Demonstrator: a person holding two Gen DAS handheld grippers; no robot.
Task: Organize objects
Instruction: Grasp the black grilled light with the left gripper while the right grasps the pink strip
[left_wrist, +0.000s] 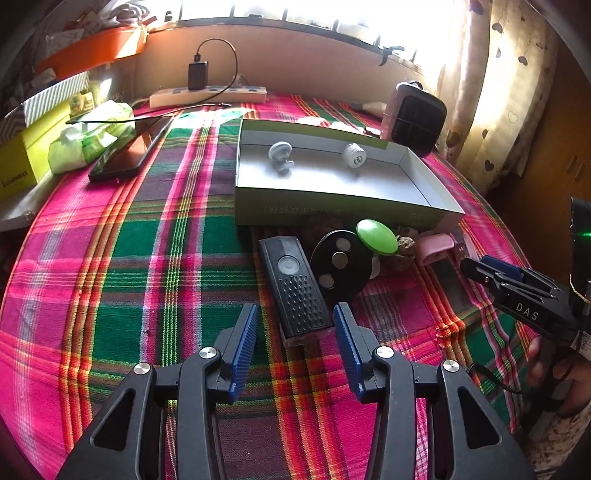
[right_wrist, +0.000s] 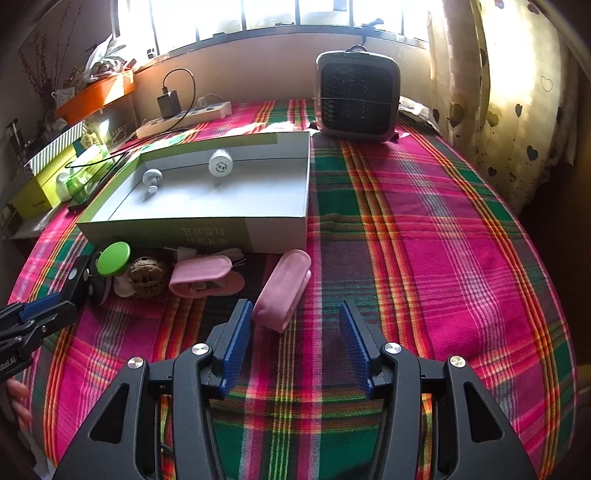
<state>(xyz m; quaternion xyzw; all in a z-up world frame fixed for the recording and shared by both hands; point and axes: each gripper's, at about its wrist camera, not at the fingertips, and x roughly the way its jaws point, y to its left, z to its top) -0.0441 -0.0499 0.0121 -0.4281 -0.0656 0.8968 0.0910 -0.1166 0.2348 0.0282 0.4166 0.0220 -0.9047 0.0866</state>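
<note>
1. Phone (left_wrist: 129, 149): far left on the plaid cloth (left_wrist: 110, 258), cabled toward the power strip (left_wrist: 208, 95), probably charging.
2. Left gripper (left_wrist: 295, 321): jaws open, empty, astride the near end of the black remote (left_wrist: 295, 284); judged lined up for a pick.
3. Box (left_wrist: 332, 210): open tray at centre, evidently the collection point; holds a grey knob (left_wrist: 280, 157) and a white cap (left_wrist: 354, 155). Front wall printed, unreadable.
4. Loose pile against the box front, unsorted: black disc (left_wrist: 338, 262), green lid (left_wrist: 376, 236), walnut (right_wrist: 147, 275), pink clip (right_wrist: 203, 277).
5. Pink case (right_wrist: 282, 291): just ahead of the right gripper (right_wrist: 295, 321), nearer its left finger; jaws open, nothing held.
6. Writing: "DAS" on the right gripper's side.
7. Fan (right_wrist: 358, 96): behind the box, right.
</note>
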